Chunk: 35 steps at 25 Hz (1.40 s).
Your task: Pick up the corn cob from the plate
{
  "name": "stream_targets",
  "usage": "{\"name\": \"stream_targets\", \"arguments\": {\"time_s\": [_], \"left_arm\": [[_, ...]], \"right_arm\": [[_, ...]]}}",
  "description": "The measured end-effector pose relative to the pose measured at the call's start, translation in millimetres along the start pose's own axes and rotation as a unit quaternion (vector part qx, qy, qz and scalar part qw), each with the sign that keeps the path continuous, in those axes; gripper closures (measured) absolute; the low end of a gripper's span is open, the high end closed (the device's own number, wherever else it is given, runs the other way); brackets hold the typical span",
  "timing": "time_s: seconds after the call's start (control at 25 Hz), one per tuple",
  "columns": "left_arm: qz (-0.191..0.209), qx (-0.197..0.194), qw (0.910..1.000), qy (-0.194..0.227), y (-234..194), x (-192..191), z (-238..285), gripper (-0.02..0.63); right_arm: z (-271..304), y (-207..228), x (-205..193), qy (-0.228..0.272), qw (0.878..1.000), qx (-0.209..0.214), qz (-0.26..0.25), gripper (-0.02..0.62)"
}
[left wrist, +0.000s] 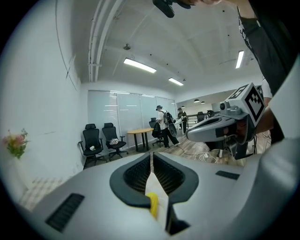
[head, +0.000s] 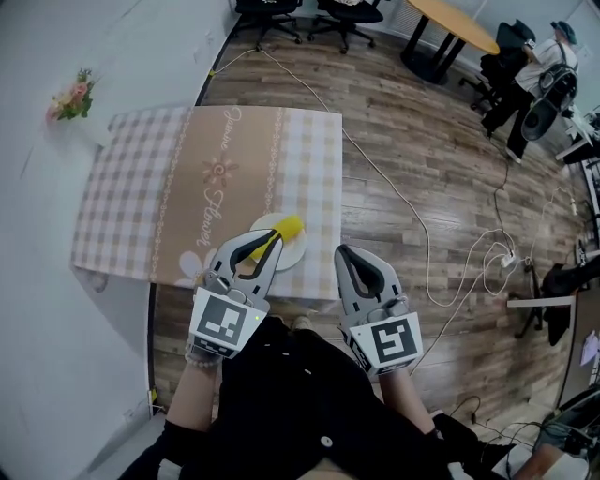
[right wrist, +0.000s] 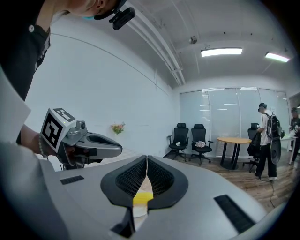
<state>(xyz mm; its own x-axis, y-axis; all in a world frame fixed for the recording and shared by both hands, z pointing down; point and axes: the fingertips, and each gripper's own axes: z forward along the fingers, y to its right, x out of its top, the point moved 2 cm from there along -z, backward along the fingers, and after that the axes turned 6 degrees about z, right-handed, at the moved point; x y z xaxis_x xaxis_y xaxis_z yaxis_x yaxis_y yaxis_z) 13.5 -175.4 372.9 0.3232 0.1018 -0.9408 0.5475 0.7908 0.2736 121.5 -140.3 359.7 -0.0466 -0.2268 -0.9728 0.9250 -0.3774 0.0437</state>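
A yellow corn cob (head: 289, 226) lies on a white plate (head: 292, 255) near the front right edge of the table with the checked cloth (head: 141, 197). My left gripper (head: 276, 237) is shut and empty, its tips over the plate just short of the cob. Through the hollow behind its shut tips in the left gripper view (left wrist: 151, 153) a bit of the cob (left wrist: 153, 205) and plate (left wrist: 158, 188) shows below. My right gripper (head: 341, 250) hangs shut and empty beside the table's right edge; the cob (right wrist: 142, 198) also shows under it in the right gripper view (right wrist: 146, 158).
A small vase of flowers (head: 73, 97) stands at the wall by the table's far left. A white cable (head: 412, 225) runs over the wooden floor to the right. Office chairs (head: 347, 13), a round table (head: 452, 26) and a person (head: 539, 70) are at the back.
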Motion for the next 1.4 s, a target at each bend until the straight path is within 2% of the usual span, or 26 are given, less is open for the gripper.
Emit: {"name": "stream_targets", "arguments": {"time_s": [0.2, 0.36, 0.68, 0.84, 1.2, 1.4], "left_arm": [[0.003, -0.012, 0.9997, -0.019, 2, -16, 10, 0.589], [0.003, -0.025, 0.9990, -0.038, 5, -33, 23, 0.508], [-0.003, -0.063, 0.9940, -0.089, 14, -73, 47, 0.422], [-0.016, -0.074, 0.9884, -0.131, 18, -108, 56, 0.394], [-0.006, -0.106, 0.9715, -0.212, 28, -165, 77, 0.359], [-0.016, -0.113, 0.9652, -0.235, 30, -188, 86, 0.357]], "right_arm": [[-7, 2, -7, -0.008, 1.000, -0.014, 0.001, 0.552], [-11, 4, -12, -0.014, 1.000, -0.025, 0.002, 0.552], [-16, 7, -20, -0.027, 0.999, -0.040, 0.007, 0.552], [-18, 8, -25, -0.034, 0.998, -0.046, 0.009, 0.552], [-25, 13, -32, -0.046, 0.997, -0.067, 0.017, 0.552], [-27, 14, -36, -0.050, 0.996, -0.074, 0.019, 0.552]]}}
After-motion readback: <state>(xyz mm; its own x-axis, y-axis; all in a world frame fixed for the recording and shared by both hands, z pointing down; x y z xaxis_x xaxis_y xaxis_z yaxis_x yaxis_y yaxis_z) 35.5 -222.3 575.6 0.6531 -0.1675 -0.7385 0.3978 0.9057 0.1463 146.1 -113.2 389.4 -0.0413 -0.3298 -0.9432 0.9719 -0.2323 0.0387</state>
